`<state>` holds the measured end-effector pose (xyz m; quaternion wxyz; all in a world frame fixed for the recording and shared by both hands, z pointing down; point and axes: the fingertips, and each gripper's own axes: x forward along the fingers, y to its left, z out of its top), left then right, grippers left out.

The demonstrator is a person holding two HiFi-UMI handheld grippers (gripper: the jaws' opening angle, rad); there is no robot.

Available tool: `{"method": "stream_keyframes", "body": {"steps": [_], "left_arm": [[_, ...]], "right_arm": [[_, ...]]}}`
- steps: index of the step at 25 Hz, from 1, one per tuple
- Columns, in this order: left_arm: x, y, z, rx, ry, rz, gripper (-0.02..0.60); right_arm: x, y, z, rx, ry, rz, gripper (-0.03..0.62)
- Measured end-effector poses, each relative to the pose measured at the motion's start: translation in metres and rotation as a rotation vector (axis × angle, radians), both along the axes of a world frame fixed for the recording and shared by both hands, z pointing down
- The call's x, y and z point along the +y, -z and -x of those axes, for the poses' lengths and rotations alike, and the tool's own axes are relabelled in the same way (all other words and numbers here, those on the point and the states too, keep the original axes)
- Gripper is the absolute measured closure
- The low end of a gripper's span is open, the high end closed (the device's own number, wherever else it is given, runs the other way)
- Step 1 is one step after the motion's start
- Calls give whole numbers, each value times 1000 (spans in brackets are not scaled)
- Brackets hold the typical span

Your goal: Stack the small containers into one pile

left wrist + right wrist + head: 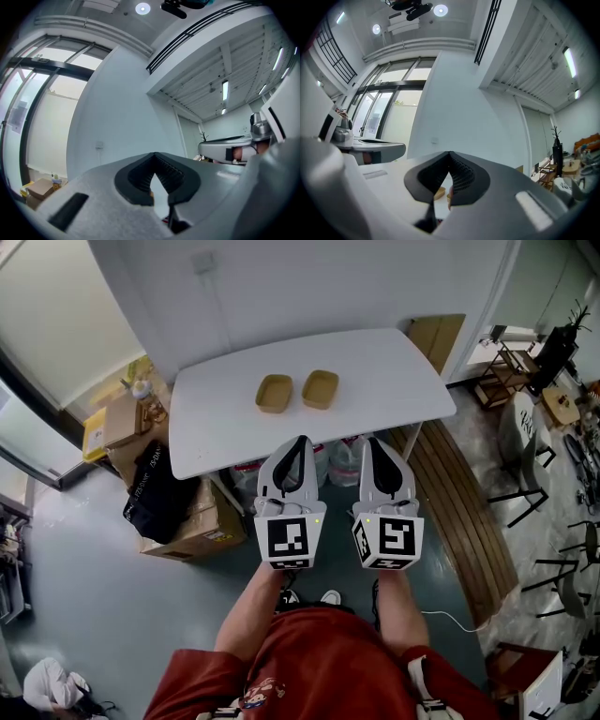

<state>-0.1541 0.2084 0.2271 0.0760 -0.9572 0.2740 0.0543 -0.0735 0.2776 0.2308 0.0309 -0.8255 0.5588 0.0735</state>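
At table (394, 381) centre: containers (275, 393) side by side, well inside edges.

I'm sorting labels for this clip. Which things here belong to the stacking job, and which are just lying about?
Job:
- left container
- right container
- table they sit on
- left gripper and right gripper, both shut and empty

Lying about:
- cardboard box
- black bag
- wooden slats
- chair
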Motion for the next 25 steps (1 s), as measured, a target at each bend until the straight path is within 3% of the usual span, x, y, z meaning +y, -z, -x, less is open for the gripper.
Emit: {"method": "stream_keyframes", "body": {"steps": [17, 25], "left_arm": [[22, -11, -37, -16, 45, -3, 580], [-7, -16, -47, -8, 47, 2, 580]], "right_arm": [[27, -13, -49, -38, 15, -28, 595], [-3, -15, -57, -17, 20, -30, 595]]}}
